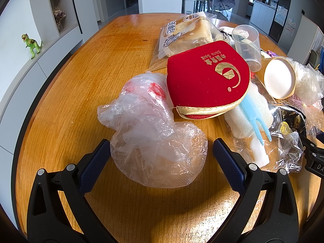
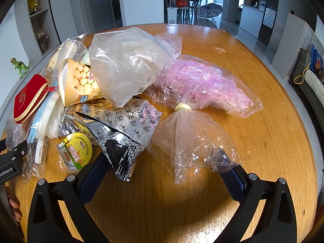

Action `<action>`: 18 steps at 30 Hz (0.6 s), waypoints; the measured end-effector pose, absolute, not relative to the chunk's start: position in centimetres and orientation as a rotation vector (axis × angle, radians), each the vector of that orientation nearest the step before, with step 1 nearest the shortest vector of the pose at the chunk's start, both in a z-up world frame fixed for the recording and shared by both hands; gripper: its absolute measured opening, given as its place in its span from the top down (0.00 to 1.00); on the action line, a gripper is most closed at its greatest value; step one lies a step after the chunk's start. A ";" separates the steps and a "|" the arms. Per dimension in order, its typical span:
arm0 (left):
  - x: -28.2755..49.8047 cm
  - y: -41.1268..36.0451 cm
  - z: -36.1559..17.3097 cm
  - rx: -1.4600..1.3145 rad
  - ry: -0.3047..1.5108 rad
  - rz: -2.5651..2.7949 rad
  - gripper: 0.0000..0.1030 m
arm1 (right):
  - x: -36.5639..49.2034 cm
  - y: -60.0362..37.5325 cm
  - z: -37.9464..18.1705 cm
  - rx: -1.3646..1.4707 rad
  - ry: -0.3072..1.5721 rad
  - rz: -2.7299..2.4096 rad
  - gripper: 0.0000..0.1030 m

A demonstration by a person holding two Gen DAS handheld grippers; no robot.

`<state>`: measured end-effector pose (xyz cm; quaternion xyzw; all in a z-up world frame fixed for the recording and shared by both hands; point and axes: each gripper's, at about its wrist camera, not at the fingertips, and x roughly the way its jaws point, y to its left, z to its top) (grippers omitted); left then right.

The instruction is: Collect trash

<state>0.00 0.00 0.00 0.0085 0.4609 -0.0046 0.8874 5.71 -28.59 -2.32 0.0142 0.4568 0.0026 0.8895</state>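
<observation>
Your left tongs (image 1: pixel 159 158) stand wide open around the crumpled clear plastic bag (image 1: pixel 156 141), one blue pad on each side of its lower bulge and neither one pressing in — so you are at the reach-and-straddle step, not yet the pickup. That bag lies on the worktop (image 1: pixel 91 70) at the near edge of the pile, its far end touching the red zip pouch (image 1: pixel 206 81). Behind the pouch sit a wrapped bread loaf (image 1: pixel 186 34) and a clear measuring cup (image 1: pixel 247 42).

Your right tongs (image 2: pixel 164 170) are open as well. The twisted tail of the tied bag of pink rubber bands (image 2: pixel 202 85) drapes over the right pad, and a corner of the silver foil packet (image 2: pixel 125 129) lies over the left pad; nothing is pinched. A small yellow-lidded cup (image 2: pixel 76 151) lies just beside that packet, and a snack cup of pale puffs (image 2: pixel 81 83) rests under a larger clear bag (image 2: pixel 125 64).

I would judge the collecting barely begun: the whole heap is on the wood, and no bin shows in either view. The next move on the left calls for closing gently on the thin film, low enough to gather several folds, since a single layer would likely slip out. Lift straight up so the pouch — probably not trash — is not dragged along.
</observation>
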 end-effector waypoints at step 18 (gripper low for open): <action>0.0 0.0 0.0 0.020 0.958 -0.008 0.06 | 5.7 -28.5 -2.3 0.034 0.949 -0.004 0.02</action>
